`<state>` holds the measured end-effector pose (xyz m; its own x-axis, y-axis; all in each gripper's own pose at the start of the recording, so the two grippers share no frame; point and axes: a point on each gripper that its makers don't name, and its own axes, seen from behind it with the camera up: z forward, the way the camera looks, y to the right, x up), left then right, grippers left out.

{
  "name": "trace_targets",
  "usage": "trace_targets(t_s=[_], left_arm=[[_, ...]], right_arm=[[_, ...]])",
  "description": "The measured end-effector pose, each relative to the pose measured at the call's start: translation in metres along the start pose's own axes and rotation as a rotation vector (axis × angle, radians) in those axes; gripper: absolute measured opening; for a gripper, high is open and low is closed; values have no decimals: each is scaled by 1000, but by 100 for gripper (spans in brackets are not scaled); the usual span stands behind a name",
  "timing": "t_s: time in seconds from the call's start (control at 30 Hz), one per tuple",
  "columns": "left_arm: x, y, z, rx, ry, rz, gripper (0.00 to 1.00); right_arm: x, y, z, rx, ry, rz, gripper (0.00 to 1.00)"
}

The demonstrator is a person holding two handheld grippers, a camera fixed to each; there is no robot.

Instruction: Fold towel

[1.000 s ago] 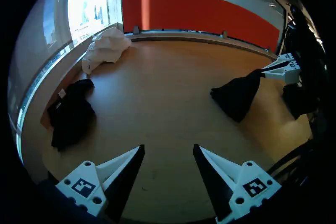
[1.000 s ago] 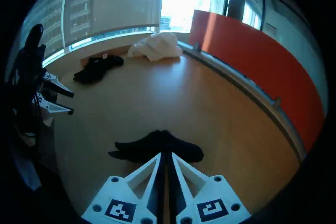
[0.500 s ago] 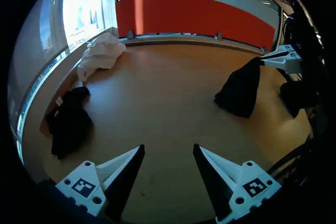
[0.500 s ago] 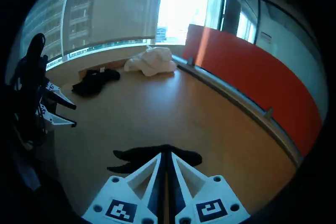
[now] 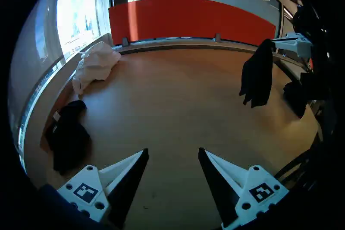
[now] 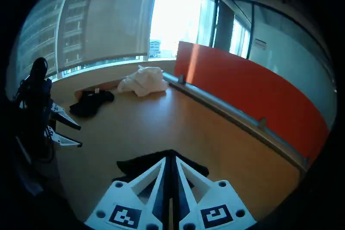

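Right gripper point(image 6: 171, 159) is pinched tight on the black towel point(image 5: 257, 77), which dangles over the bench point(image 5: 172, 92) around 2 o'clock in the left gripper view. Left gripper point(image 5: 172, 150) is spread wide.

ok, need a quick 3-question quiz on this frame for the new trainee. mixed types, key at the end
1. True or false: the left tongs are shut on the black towel.
2. How is the black towel placed? A: lying flat, let go. B: hanging from the shut right tongs. C: stretched between both tongs.
3. Fill in: the cloth heap nearest the orange panel is ____ in colour.

Key: 1 false, they stand open and hold nothing; 2 B; 3 white.
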<state>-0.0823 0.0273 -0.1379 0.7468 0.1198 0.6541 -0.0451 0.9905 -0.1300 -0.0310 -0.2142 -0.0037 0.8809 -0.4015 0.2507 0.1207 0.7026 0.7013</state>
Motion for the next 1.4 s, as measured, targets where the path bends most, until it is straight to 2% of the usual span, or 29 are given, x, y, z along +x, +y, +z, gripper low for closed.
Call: trace_targets(t_s=[0.23,0.6,0.77,0.97,1.4], left_arm=[[13,12,7,-25,6,26,85],[27,29,15,-53,10,43,85],[30,34,18,-54,5,46,85],[31,38,19,-49,-2,48,85],[34,46,22,-39,-13,52,85]], right_arm=[[6,42,-32,-71,12,31,2],[-5,128,-92,-203,11,71,2],[-21,167,-119,-260,-8,89,2],[-46,203,-144,-305,-37,120,2],[-99,263,-181,-384,-105,152,2]])
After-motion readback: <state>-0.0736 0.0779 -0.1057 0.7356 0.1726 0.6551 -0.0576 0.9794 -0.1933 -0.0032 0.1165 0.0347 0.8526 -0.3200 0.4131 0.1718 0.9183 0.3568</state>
